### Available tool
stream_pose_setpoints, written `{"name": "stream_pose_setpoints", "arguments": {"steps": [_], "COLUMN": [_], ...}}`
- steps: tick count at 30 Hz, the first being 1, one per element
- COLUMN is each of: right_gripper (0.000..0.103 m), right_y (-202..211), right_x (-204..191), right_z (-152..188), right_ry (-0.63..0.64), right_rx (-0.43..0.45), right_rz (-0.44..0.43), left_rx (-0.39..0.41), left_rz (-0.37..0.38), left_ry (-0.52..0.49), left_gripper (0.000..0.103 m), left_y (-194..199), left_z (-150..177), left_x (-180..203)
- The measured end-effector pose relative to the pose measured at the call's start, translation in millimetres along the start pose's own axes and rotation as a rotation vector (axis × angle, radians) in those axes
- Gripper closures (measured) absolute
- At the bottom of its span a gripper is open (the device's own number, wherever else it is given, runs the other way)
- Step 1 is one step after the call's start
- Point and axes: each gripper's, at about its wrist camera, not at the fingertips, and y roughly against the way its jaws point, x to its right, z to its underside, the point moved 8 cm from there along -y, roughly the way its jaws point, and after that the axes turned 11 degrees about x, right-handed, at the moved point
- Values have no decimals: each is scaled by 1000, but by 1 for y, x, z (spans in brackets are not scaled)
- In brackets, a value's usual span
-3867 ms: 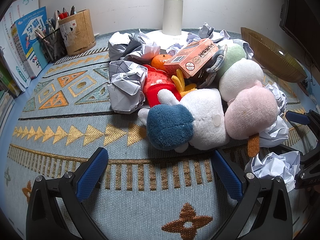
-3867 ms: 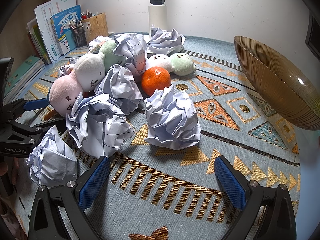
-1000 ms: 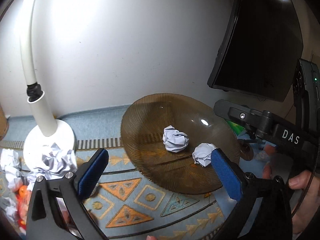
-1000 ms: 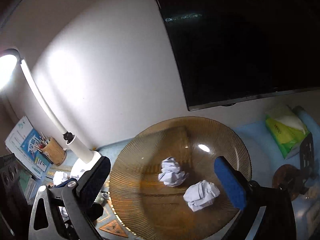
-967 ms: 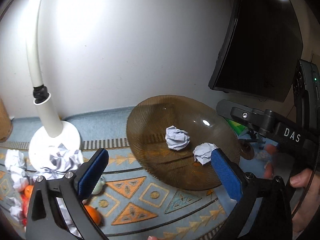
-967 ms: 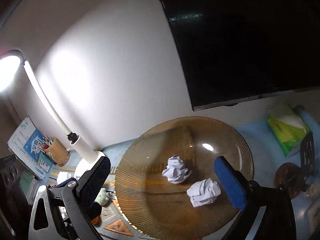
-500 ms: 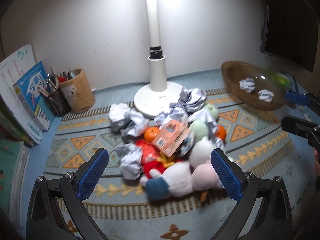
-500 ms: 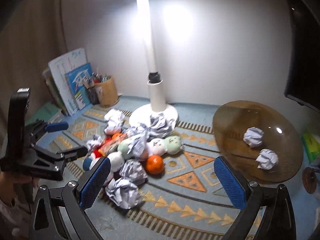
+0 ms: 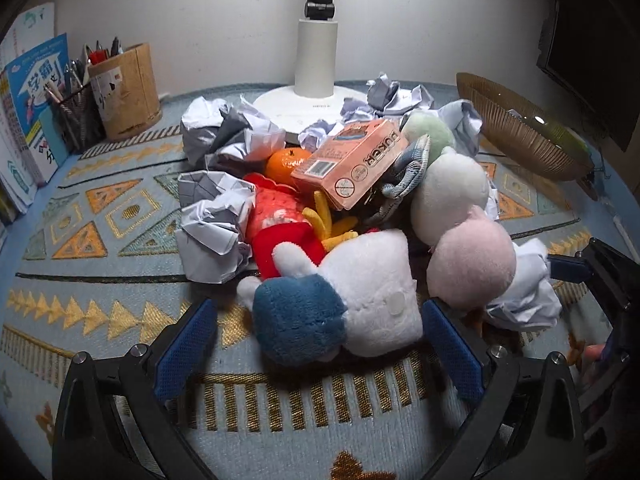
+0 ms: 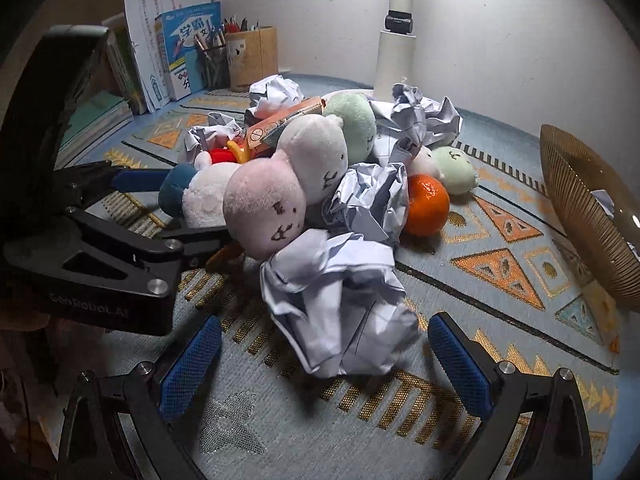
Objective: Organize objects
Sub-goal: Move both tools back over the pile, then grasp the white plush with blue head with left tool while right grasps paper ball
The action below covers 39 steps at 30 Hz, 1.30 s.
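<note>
A heap of things lies on the patterned mat. My left gripper (image 9: 318, 336) is open, its blue pads on either side of a white plush with a blue end (image 9: 340, 304). Behind it lie a red fries plush (image 9: 280, 220), an orange card box (image 9: 352, 160), a tangerine (image 9: 286, 160), a pink plush ball (image 9: 472, 260) and a white one (image 9: 448, 196). My right gripper (image 10: 324, 354) is open around a crumpled paper ball (image 10: 340, 300). That view also shows the pink plush (image 10: 262, 208), another tangerine (image 10: 426, 204) and the left gripper (image 10: 120, 240).
A brown ribbed bowl (image 9: 516, 132) stands at the right, with paper balls in it in the right wrist view (image 10: 580, 216). A white lamp base (image 9: 316, 80) stands behind the heap. A wooden pen holder (image 9: 126, 84) and books (image 9: 32, 100) are at the back left. Several more paper balls lie around.
Both grippers have come down from a high view of the table to mat level. The left now brackets the white plush, the right a paper ball.
</note>
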Motion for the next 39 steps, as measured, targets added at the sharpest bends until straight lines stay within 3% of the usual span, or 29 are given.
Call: {"name": "stream_pose_setpoints", "arguments": {"steps": [9,14,18,20,21,22,25,29,39], "right_gripper": [0,0,5,19,53,63,63,63,63], "right_y": [0,0,0,4,10,15,35,51,75], "right_x": [11,11,13,17,17,16,9,9,10], "right_z": [-5,-6,-8,-10,-12,-15,-23,-28,-33], "right_ry": [-70,-63,-82,-88,-86,-80,-47,-49,-87], "right_rx": [-13,-15,-2,18,43,74,175,262,366], "right_rz": [-16,-8,-8,19,24,17,21,30,-43], "left_rx": [-4,-19,-17,-14,-4,17,79,156,352], "left_rz": [-23,-64,-59,-56,-61,-59,-53,-112,-138], "left_ry": [38,7,13,18,25,30,30,14,114], "left_gripper": [1,0,0,1,10,40,42,42,43], "left_y": [-3,-5,-5,-5,-3,0,12,27,66], "left_z": [0,0,0,-1,-2,-4,-10,-17,-29], "left_x": [0,2,1,0,-2,-2,-2,-5,-26]}}
